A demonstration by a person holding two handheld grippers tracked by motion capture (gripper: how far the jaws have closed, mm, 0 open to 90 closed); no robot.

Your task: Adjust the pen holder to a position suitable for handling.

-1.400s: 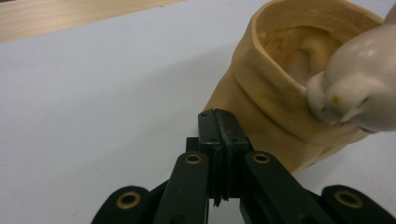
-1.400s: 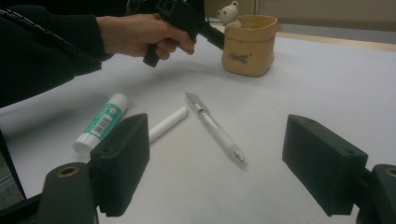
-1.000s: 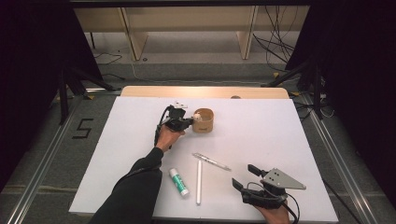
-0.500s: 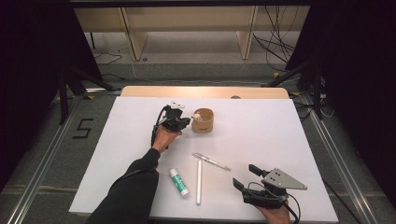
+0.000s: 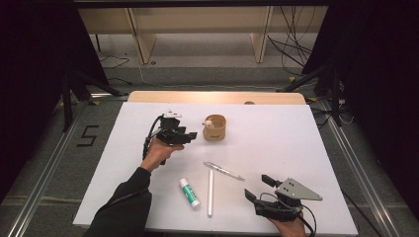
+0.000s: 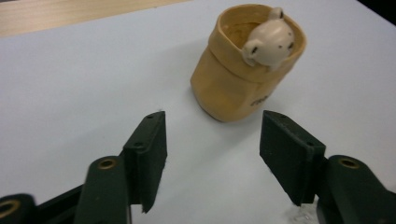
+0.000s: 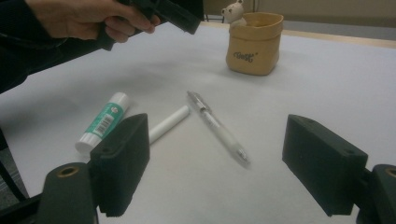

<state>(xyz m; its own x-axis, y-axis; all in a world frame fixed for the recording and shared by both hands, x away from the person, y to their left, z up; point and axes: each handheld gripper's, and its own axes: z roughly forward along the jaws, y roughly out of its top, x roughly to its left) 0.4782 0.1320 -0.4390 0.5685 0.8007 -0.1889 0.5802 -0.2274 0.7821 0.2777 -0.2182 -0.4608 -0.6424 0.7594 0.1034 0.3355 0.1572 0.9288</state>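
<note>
A tan pouch-shaped cup (image 5: pixel 216 131) with a small bear figure (image 5: pixel 209 123) on its rim stands upright on the white table. My left gripper (image 5: pixel 191 135) hovers just left of it, apart from it. Its jaws have just been opening and stand open with nothing between them. In the left gripper view the cup (image 6: pixel 238 79) sits beyond the left gripper (image 6: pixel 212 156). My right gripper (image 5: pixel 258 187) rests open near the front edge, right of a clear pen (image 5: pixel 225 171), a white stick (image 5: pixel 210 192) and a glue stick (image 5: pixel 189 192).
The white table top (image 5: pixel 296 138) ends in a wooden strip (image 5: pixel 217 97) at the far edge. In the right gripper view the pen (image 7: pixel 217 126), the stick (image 7: pixel 168 123) and the glue stick (image 7: pixel 102 122) lie ahead of the jaws, the cup (image 7: pixel 254 42) beyond.
The left gripper has drawn back to the left, away from the cup, and risen a little, and its jaws have opened. The right gripper has stayed in place.
</note>
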